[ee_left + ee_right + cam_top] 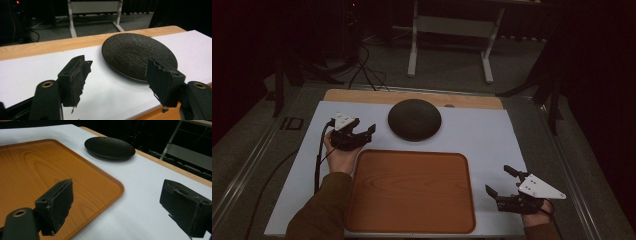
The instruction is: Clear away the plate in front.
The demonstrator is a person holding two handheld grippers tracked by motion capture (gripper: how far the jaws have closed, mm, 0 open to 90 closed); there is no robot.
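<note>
Dark, rough-textured and round, the black plate sits on the white sheet covering the table, just past the far edge of the orange-brown wooden tray. From the high view we see our left gripper hanging near the plate's left rim, not touching it, jaws apart with nothing between them. Our right gripper is well away from the plate, low on the sheet just beside the tray's right edge, jaws spread wide and empty too.

Left gripper view: the plate lies right ahead on the white sheet, its near rim partly hidden behind the right-hand pad, and the gap between the two black jaws of the left gripper shows just bare sheet. No contact that we can make out. A strip of light wooden tabletop runs behind.

Right gripper view: the right gripper has its jaws wide, with the tray corner and bare sheet between them. The plate sits farther back, beyond the tray.
</note>
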